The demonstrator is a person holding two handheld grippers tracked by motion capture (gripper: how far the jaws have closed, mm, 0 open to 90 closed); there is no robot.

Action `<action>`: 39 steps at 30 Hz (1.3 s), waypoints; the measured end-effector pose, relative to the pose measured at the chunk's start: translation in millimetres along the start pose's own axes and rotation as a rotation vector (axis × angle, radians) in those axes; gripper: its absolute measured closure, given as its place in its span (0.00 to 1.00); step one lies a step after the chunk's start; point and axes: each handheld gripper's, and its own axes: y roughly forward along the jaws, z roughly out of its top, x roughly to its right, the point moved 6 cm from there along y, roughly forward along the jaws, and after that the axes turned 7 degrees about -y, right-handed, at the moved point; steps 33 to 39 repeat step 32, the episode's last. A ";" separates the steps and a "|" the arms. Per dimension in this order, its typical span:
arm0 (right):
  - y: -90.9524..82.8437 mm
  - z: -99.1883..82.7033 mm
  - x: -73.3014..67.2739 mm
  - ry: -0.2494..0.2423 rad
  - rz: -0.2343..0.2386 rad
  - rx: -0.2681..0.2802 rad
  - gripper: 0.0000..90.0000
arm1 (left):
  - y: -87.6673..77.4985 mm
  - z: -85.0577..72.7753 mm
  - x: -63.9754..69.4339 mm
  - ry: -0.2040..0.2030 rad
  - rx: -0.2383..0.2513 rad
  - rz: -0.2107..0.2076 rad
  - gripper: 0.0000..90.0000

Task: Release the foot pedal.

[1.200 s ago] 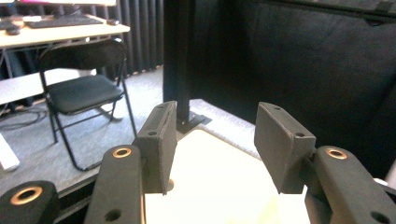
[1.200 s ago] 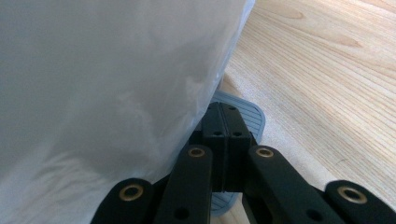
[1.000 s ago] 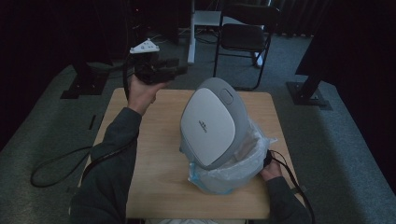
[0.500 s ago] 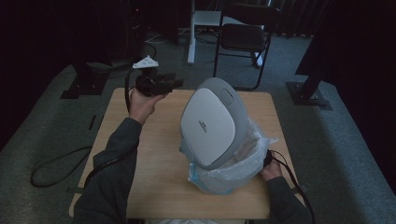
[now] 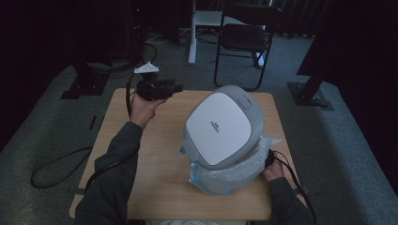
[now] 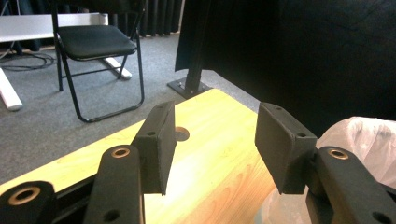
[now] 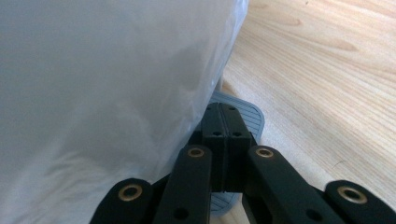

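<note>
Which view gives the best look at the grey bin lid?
High view: the grey bin lid shows whole from above, tilted, with the clear plastic liner bunched under it. The left gripper view catches just a corner of liner. In the right gripper view the liner hides the lid.

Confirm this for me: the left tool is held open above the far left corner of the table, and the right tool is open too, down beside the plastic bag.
Not quite. The right tool is shut, its two pads pressed flat together beside the plastic bag, as the right gripper view shows. The rest holds: the left tool is open above the far left corner of the table.
</note>
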 end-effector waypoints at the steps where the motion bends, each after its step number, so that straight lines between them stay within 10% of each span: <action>1: -0.7 0.6 -0.2 0.002 0.002 0.006 1.00 | 0.7 -0.9 -0.4 -0.002 -0.003 0.001 0.54; 7: -6.1 4.9 -0.9 0.004 0.003 0.041 1.00 | 2.1 -3.6 -1.1 -0.007 -0.005 0.001 0.54; 17: -23.6 9.7 16.2 0.044 -0.159 0.100 0.97 | 1.3 -15.6 -11.7 -0.030 -0.008 0.017 0.54; 31: -5.9 -14.0 61.0 0.185 -0.388 -0.063 0.78 | -17.1 -62.7 -33.4 -0.075 0.022 0.109 0.53; 39: -3.8 -14.5 63.4 0.189 -0.395 -0.068 0.76 | -17.9 -69.2 -35.3 -0.073 0.020 0.125 0.53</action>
